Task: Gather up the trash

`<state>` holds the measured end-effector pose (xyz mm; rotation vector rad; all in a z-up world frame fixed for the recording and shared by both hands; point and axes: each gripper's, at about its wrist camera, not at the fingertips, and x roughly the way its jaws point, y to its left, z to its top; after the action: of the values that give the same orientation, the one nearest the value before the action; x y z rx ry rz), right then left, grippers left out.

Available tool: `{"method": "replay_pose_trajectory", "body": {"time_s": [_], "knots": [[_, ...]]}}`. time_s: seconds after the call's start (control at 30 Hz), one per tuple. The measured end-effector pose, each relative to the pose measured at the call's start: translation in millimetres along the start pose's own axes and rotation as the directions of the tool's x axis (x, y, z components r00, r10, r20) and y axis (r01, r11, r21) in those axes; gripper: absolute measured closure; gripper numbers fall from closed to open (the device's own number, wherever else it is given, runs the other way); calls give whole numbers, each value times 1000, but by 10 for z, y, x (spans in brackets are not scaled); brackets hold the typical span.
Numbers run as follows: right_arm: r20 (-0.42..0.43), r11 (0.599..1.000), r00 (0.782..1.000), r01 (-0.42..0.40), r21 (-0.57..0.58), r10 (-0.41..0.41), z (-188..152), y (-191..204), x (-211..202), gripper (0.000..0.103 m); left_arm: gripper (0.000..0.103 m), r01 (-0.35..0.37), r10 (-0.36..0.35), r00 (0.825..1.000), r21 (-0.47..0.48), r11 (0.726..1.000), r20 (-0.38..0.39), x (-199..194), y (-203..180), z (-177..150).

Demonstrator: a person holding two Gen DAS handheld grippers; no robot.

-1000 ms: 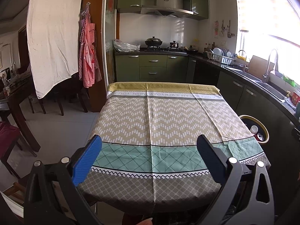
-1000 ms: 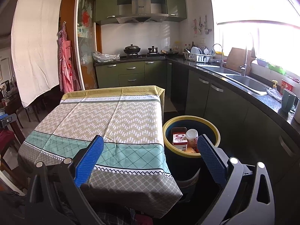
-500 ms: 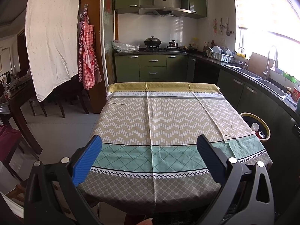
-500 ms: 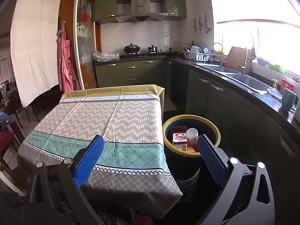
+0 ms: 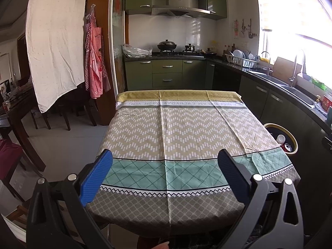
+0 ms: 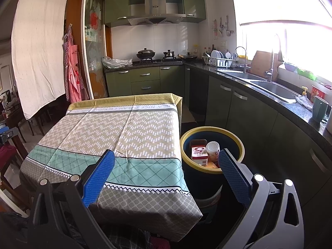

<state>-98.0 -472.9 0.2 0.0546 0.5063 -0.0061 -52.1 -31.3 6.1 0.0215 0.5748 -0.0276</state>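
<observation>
A dark bin with a yellow rim point(image 6: 211, 129) stands on the floor to the right of the table; in the left wrist view its rim point(image 5: 278, 126) shows at the table's right edge. Inside lie a red and white carton point(image 6: 199, 153), a white cup point(image 6: 212, 149) and other items. The table point(image 5: 176, 132) carries a patterned cloth with nothing on it. My left gripper point(image 5: 165, 167) is open and empty above the table's near edge. My right gripper point(image 6: 166, 167) is open and empty, held between the table's near right corner and the bin.
Green kitchen cabinets and a counter with a sink point(image 6: 267, 85) run along the right side. A stove with pots point(image 5: 167, 46) is at the back. Dark wooden chairs and a table point(image 5: 18, 112) stand at the left. A white sheet point(image 5: 56, 41) and a red apron point(image 5: 94, 56) hang at the left.
Both grippers have drawn slightly back and up; the table sits a little farther off in view. Both stay open and empty.
</observation>
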Motion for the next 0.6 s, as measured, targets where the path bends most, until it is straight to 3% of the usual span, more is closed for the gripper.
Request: {"method": "replay_pose_trajectory", "body": {"time_s": [0.6], "knots": [[-5,1000,1000,2,7,-2,-15,-1,27,5,7,13,-13,1000,20,1000,-1,2,-75,6]]}}
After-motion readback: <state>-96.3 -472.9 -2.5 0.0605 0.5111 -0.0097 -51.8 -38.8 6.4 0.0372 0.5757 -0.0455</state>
